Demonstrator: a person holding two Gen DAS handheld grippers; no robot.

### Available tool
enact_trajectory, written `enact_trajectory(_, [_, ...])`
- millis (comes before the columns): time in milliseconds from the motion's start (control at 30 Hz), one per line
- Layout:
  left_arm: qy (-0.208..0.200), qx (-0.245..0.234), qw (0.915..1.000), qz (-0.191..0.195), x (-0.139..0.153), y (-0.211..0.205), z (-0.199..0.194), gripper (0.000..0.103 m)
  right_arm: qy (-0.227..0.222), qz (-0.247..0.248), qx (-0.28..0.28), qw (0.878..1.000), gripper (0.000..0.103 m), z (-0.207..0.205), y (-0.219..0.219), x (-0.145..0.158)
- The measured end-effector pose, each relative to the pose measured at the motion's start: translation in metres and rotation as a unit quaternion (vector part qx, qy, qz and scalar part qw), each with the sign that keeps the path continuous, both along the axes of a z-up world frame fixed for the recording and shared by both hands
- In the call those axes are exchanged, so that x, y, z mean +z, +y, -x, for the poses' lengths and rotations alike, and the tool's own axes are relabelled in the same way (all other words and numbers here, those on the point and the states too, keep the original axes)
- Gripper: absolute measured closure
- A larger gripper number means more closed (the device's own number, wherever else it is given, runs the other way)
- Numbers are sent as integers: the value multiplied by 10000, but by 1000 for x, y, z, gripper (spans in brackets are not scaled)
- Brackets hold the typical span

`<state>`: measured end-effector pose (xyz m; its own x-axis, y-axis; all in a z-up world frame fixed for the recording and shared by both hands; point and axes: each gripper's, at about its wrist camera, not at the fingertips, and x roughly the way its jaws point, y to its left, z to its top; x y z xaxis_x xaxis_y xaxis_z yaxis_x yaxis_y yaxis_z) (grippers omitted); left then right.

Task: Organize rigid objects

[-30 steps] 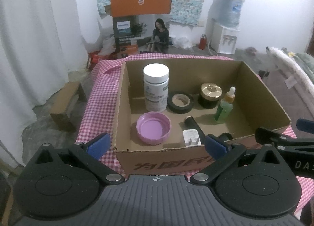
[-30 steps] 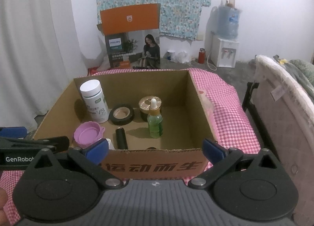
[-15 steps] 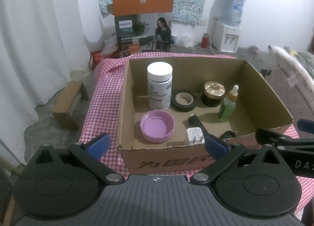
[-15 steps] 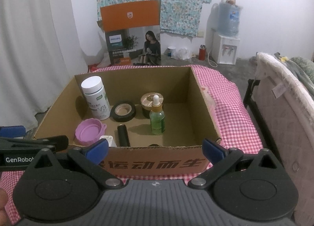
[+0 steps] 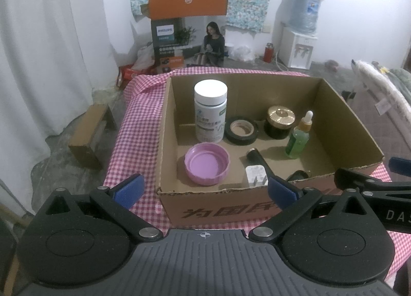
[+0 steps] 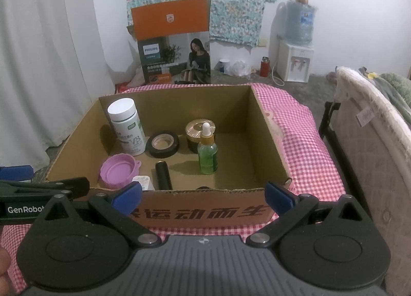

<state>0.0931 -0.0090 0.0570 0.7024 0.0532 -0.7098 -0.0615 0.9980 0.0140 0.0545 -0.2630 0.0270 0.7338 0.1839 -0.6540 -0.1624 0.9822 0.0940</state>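
An open cardboard box (image 5: 334, 106) (image 6: 272, 139) sits on a pink checked cloth. Inside stand a white pill bottle (image 5: 210, 113) (image 6: 127, 126), a black tape roll (image 5: 241, 130) (image 6: 162, 144), a gold-lidded black jar (image 5: 280, 121) (image 6: 196, 133) and a green dropper bottle (image 5: 299, 138) (image 6: 207, 152). A purple lid (image 5: 206, 162) (image 6: 118, 171), a white charger plug (image 5: 255, 176) (image 6: 142, 181) and a black cylinder (image 5: 255, 156) (image 6: 163, 174) lie near the front wall. My left gripper (image 5: 204, 190) and my right gripper (image 6: 203, 194) hover open and empty before the box's front wall.
The pink checked cloth (image 6: 305, 147) covers the table. A Philips carton (image 5: 187, 36) stands on the floor behind, a water dispenser (image 6: 296, 47) at the back right, a small cardboard box (image 5: 90, 136) on the floor at left, a padded edge (image 6: 372, 126) at right.
Both grippers have drawn back and risen slightly from the box, so more of its front wall and the cloth shows. Nothing in the box moved.
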Motion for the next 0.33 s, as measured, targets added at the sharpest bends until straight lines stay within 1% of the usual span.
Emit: enact_trajectory(333, [1,12,10000,-8,0,0,1,0,22,-7,6,10000,0,1,-1,0])
